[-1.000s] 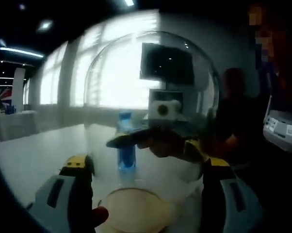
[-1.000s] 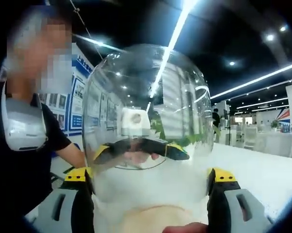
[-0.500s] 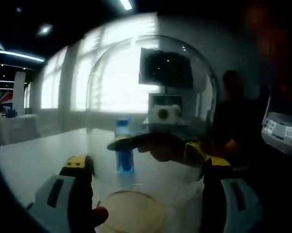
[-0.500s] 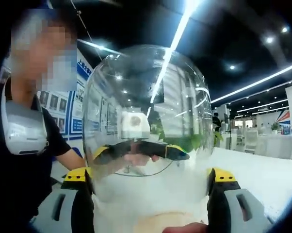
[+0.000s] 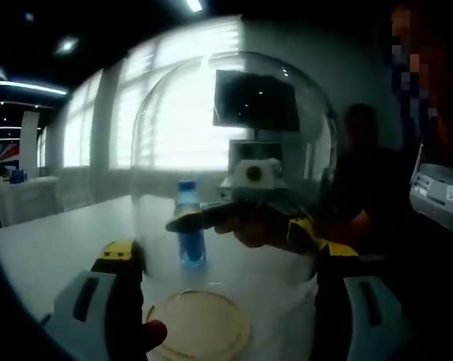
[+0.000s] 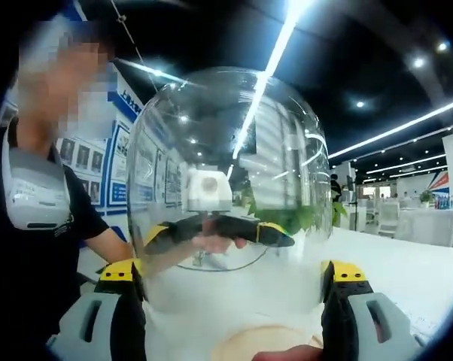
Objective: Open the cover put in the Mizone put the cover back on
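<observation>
Your 2 grippers, left (image 5: 230, 316) and right (image 6: 234, 320), clamp the glass dome (image 5: 234, 158) from opposite sides, lifted above the wooden base (image 5: 200, 327). Beyond it, the blue bottle (image 5: 187, 224) still waits outside.

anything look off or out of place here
Nothing looks spilled or broken. The clear dome cover is gripped from opposite sides by the left tool and right tool and is off its round base. The blue bottle stands upright on the white table beyond the base.
</observation>
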